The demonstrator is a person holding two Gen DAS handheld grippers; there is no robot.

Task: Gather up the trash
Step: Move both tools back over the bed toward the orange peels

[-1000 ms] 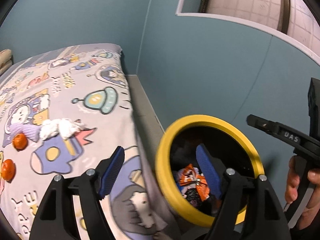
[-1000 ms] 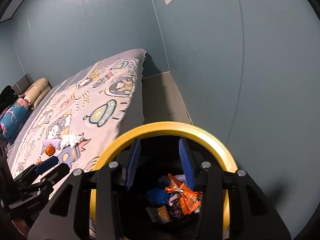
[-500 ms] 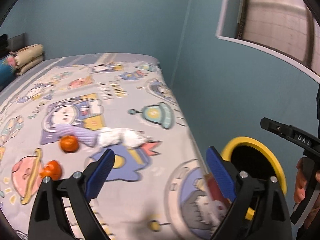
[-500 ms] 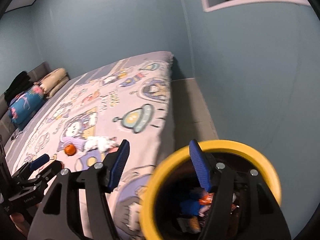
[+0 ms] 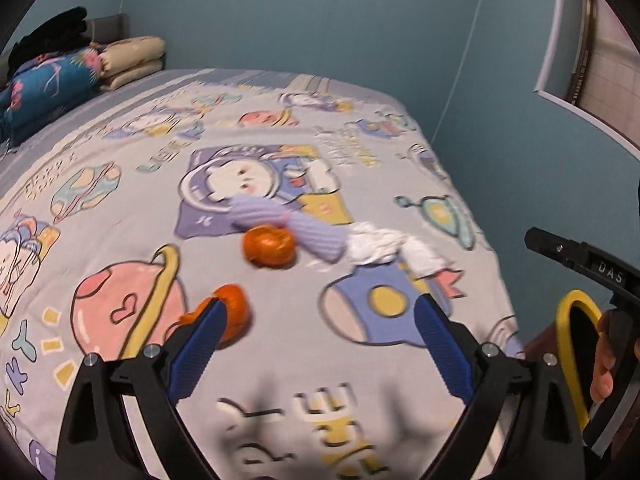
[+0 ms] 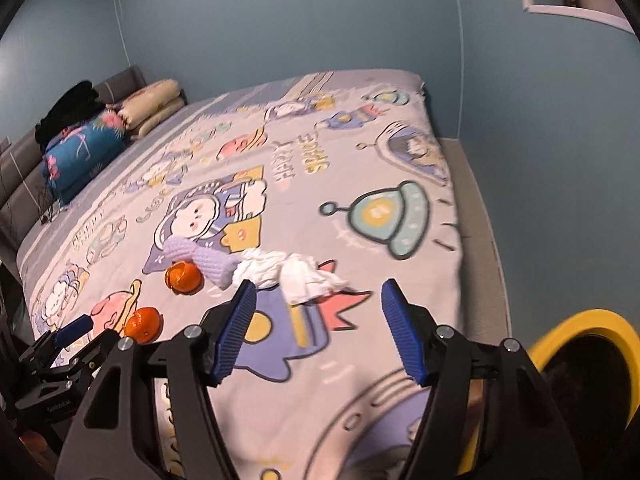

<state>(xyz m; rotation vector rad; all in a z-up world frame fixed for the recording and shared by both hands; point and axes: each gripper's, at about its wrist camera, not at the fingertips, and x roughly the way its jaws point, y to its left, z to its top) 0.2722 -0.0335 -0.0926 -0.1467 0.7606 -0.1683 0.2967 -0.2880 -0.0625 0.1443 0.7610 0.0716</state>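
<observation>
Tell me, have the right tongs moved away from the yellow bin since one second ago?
Yes. The right tongs, open and empty, swung from over the yellow bin to over the bed, facing the white tissue.

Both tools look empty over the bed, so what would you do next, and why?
Probably lower the right tool onto the crumpled tissue. It lies loose on the bed sheet just ahead of that tool's open, empty jaws, and the yellow-rimmed bin stands close by to the right.

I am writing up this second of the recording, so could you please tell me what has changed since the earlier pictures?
Both grippers swung from the yellow-rimmed black trash bin toward the cartoon-print bed sheet. The left gripper and right gripper have just been opening, nothing between them. The orange peels, crumpled white tissue and lilac knitted cloth stayed put.
</observation>
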